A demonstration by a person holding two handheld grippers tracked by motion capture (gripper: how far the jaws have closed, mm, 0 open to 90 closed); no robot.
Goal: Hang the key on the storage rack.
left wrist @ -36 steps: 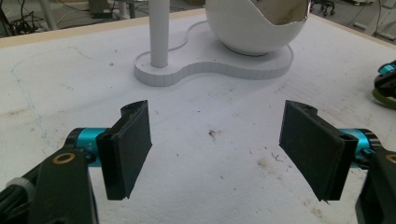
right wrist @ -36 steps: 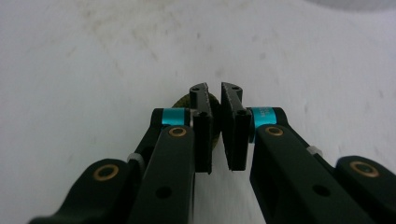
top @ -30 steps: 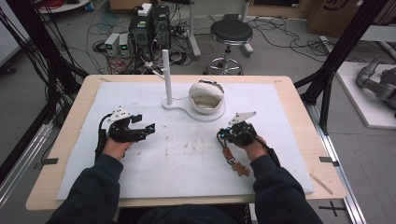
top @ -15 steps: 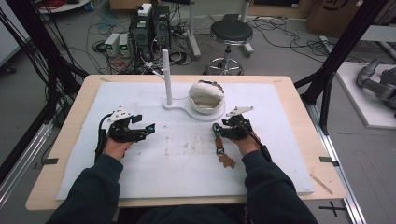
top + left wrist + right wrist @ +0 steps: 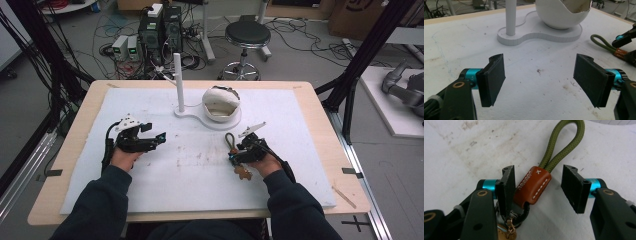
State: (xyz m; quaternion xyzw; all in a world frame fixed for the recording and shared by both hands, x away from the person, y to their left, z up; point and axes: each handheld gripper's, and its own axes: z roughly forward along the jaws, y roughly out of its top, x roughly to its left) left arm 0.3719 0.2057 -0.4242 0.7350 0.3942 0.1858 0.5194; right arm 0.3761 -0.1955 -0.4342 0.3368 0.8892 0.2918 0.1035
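Lying at frame centre between the spread right gripper (image 5: 537, 188), a braided olive cord keychain (image 5: 534, 185) shows stitched brown leather; the left gripper (image 5: 540, 77) gapes over stained white mat (image 5: 461, 50).

Black stool (image 5: 247, 36) on cable-strewn floor (image 5: 300, 55)

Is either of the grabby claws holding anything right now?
No. The right gripper is open around the keychain's brown leather tab: one jaw touches it, the other stands apart. The left gripper is open over bare table.
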